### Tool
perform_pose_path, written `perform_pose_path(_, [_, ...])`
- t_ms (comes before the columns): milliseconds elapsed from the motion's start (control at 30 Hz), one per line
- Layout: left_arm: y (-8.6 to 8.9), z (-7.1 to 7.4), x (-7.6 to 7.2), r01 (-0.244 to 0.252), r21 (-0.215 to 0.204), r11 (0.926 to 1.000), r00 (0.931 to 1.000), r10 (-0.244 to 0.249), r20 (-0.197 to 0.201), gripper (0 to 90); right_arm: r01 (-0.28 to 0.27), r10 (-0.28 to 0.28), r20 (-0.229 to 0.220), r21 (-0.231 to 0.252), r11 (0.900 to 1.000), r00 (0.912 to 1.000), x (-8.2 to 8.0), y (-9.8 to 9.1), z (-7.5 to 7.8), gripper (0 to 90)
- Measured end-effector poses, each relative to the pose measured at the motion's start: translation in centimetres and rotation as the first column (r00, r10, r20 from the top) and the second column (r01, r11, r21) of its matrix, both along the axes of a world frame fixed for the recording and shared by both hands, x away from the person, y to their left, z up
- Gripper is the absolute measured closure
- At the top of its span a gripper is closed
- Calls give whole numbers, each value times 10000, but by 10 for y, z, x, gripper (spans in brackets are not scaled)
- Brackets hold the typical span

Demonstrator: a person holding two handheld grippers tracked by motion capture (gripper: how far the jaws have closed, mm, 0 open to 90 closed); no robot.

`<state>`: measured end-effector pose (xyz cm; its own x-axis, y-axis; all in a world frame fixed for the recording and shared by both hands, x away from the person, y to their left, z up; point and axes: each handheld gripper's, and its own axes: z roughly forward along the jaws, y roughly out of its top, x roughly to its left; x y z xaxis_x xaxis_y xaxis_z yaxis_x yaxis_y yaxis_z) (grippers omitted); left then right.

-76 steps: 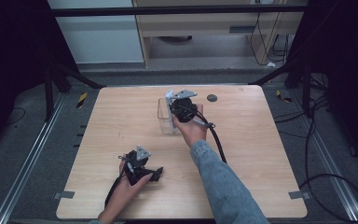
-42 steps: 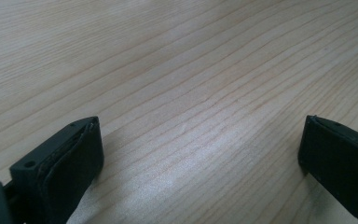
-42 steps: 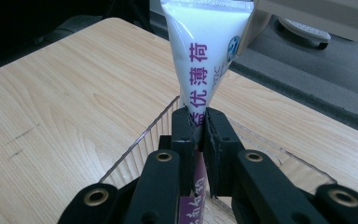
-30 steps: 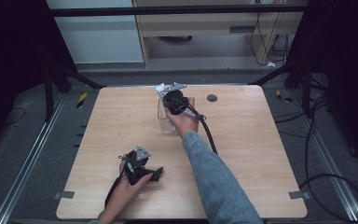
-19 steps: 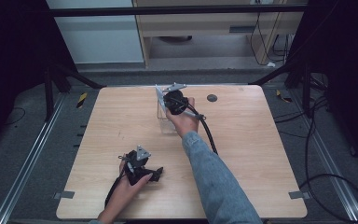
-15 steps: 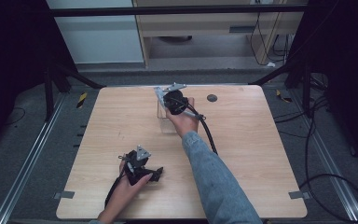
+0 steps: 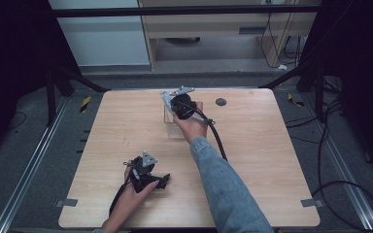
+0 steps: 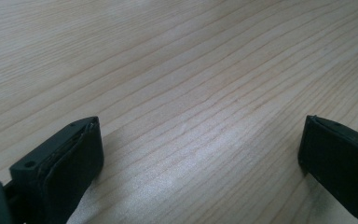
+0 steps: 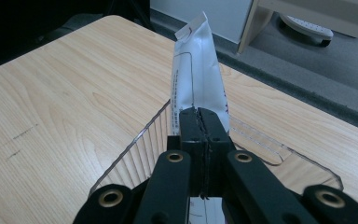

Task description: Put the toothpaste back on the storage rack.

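Note:
A white flat packet (image 9: 198,70) stands on edge between the black jaws of my right gripper (image 9: 199,115), which is shut on its lower end. In the high view the right gripper (image 7: 174,103) is at the far middle of the table, the packet (image 7: 165,98) sticking out to its left. Just under it stands a clear plastic box (image 7: 174,130); its transparent rim (image 9: 135,140) curves around below the packet. My left gripper (image 7: 161,181) rests near the front left, open, with bare wood between its pads (image 8: 74,154).
A small dark round disc (image 7: 220,102) lies on the wooden table (image 7: 272,160) near the far edge, right of the right hand. The right gripper's black cable (image 7: 218,138) trails toward the person. Metal rails and cables run along the floor on both sides.
The right gripper has moved a little left and toward the far edge with the packet held in it. The left gripper has stayed where it was.

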<state>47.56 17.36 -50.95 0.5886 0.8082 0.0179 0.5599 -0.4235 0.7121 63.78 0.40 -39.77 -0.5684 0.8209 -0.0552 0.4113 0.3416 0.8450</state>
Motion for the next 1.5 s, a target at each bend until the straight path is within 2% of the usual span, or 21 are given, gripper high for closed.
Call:
perform_pose_path(767, [0,0,0,1,0,10000,10000,-1,0,0,-379,379,-56,41,9993,9993,-19,-12,10,877])
perform_pose_path(1500, [0,0,0,-17,-20,10000,10000,17,-11,0,-301,303,-179,102,9995,9994,-32,-41,20,745])
